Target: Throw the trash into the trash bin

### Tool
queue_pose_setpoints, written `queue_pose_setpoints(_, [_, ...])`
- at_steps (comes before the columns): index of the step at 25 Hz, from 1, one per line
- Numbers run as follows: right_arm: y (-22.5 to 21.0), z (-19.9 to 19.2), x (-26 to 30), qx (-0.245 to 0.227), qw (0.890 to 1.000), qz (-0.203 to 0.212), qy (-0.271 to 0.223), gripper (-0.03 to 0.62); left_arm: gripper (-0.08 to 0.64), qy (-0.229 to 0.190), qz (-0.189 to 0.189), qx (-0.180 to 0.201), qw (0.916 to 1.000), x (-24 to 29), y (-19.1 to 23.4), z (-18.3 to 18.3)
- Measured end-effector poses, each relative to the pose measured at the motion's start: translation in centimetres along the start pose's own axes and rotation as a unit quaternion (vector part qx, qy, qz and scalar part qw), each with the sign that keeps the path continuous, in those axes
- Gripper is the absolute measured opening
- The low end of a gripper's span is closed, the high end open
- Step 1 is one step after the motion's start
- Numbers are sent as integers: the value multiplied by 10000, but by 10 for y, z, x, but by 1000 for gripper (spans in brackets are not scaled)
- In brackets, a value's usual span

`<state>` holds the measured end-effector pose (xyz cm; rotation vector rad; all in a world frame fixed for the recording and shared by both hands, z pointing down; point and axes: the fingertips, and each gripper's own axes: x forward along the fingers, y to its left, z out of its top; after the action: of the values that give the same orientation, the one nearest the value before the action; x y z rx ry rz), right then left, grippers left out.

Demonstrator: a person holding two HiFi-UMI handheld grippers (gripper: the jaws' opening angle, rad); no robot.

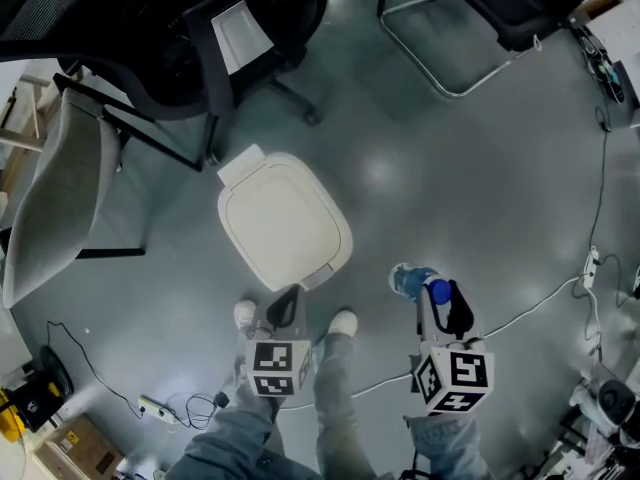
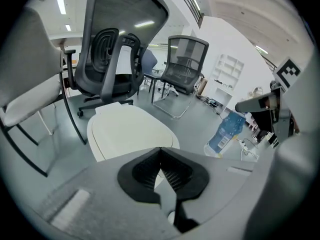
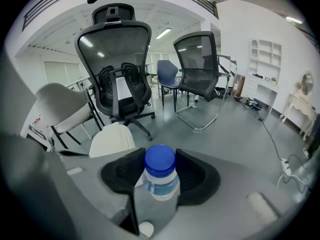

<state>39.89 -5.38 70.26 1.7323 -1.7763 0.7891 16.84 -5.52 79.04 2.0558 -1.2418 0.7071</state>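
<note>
Right gripper (image 1: 440, 306) (image 3: 160, 170): its two black ribbed pads are clamped on a clear plastic bottle with a blue cap (image 1: 412, 280) (image 3: 161, 183) near the capped end. In the right gripper view the cap sits between the pads. In the left gripper view the bottle (image 2: 226, 131) hangs tilted below this gripper, its body slanting down toward the grey floor (image 1: 450, 168).

Left gripper (image 1: 286, 306) (image 2: 161, 168): pads pressed together at their tips, nothing pinched between them.

The cream-white, rounded plastic trash bin (image 1: 283, 220) (image 2: 130, 131) (image 3: 112, 140) stands on the floor with its lid closed. In the head view it lies directly ahead of the left gripper, whose tip is just beside the bin's near edge. From the right gripper it is ahead and to the left, apart from the bottle. The bottle is held above the floor to the right of the bin, not over it.

Both grippers point forward and slant downward, side by side, with their marker cubes turned up toward the head camera. The left gripper sits between the person's two white shoes (image 1: 343, 323).

A black mesh office chair (image 1: 230, 28) (image 3: 116, 69) stands beyond the bin.
</note>
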Motion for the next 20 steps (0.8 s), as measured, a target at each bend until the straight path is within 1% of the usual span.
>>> queue_pose_setpoints(4, [-8, 2, 6, 26, 10000, 5, 20, 194, 9, 48, -4, -35, 10000, 20, -12, -5])
queue_pose_setpoints(9, [-20, -2, 13, 52, 10000, -3, 67, 195, 9, 154, 88, -114, 9998, 32, -22, -13])
queue_pose_setpoints(14, [-30, -8, 17, 175, 9998, -27, 119, 195, 9, 261, 230, -253, 9991, 40, -22, -27])
queue_pose_setpoints(17, [-34, -12, 18, 173, 9997, -11, 159, 195, 9, 320, 347, -321, 9984, 44, -19, -33])
queue_pose_setpoints(20, [-40, -15, 18, 191, 9996, -27, 191, 195, 9, 383, 381, -400, 9977, 46, -20, -37])
